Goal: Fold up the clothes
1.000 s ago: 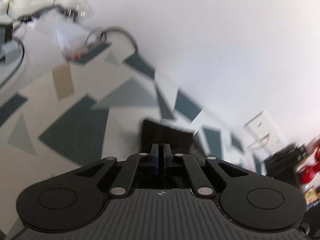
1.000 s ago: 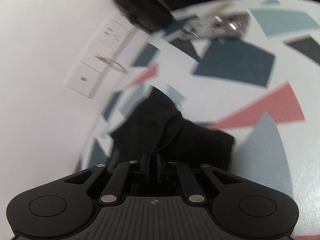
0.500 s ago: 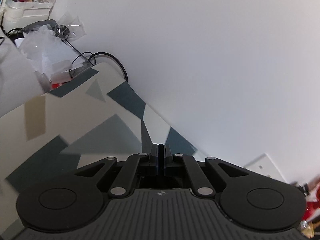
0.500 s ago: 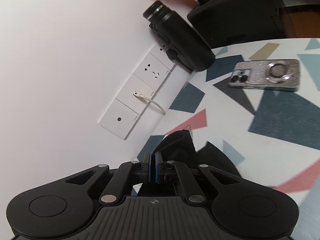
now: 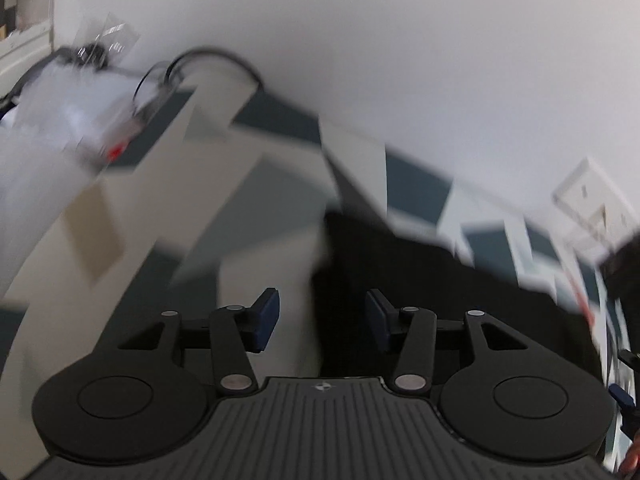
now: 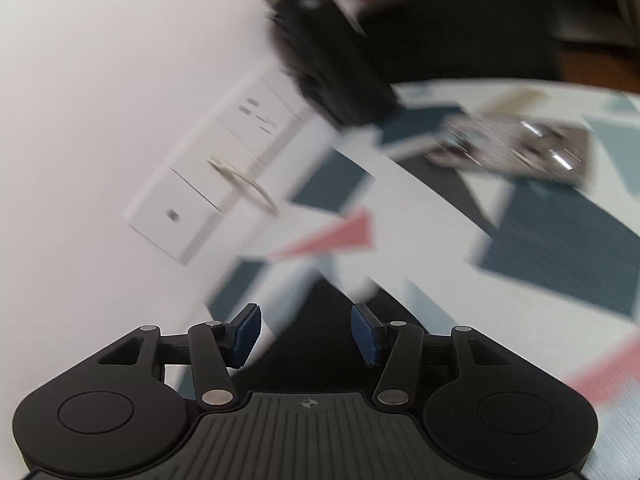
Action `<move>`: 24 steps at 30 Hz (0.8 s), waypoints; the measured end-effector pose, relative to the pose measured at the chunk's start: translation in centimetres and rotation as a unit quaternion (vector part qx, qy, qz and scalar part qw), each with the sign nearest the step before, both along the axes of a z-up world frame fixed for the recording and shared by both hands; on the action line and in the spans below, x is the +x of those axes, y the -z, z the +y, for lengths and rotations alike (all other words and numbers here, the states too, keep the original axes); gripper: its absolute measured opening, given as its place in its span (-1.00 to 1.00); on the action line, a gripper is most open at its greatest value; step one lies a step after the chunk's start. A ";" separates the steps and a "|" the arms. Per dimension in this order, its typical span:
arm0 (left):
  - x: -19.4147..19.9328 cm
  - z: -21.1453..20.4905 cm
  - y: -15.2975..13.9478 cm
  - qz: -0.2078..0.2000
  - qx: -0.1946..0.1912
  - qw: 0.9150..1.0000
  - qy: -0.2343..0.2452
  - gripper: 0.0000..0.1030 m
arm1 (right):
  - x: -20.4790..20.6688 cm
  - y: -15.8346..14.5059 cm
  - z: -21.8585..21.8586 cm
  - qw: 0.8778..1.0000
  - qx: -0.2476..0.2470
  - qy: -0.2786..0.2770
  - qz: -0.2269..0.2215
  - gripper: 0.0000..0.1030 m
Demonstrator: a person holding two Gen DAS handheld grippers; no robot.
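A plain white wall (image 5: 400,60) fills the upper part of both views and is evenly lit. Below it lies a table top (image 5: 240,184) with a white cover printed with dark teal, grey, beige and pink triangles and blocks; the pink ones (image 6: 332,236) show in the right wrist view. On the wall, white socket plates (image 6: 208,184) are at centre left of the right wrist view, with a thin pale cable (image 6: 244,184) looping out of one. At upper left of the left wrist view a dark cable (image 5: 216,54) curves over the table edge, beside blurred clear plastic wrapping (image 5: 72,108). Everything is smeared by motion.
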State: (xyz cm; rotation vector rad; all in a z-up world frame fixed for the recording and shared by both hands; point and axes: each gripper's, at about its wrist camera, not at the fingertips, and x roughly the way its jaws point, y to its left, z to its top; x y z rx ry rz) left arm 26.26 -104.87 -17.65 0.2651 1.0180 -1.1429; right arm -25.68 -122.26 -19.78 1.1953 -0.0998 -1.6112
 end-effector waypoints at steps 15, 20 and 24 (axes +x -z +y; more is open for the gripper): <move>-2.6 6.6 2.1 -0.014 0.046 0.999 0.008 -0.92 | 0.2 2.6 7.4 0.989 0.113 -0.029 0.086 -0.98; -2.0 7.6 2.2 -0.009 0.061 0.998 -0.005 -0.78 | -1.7 2.2 8.3 0.989 0.126 0.012 0.069 -0.97; -3.4 6.7 1.0 -0.076 0.075 0.994 -0.016 0.61 | -1.6 1.1 8.6 0.985 0.133 0.046 0.100 -0.22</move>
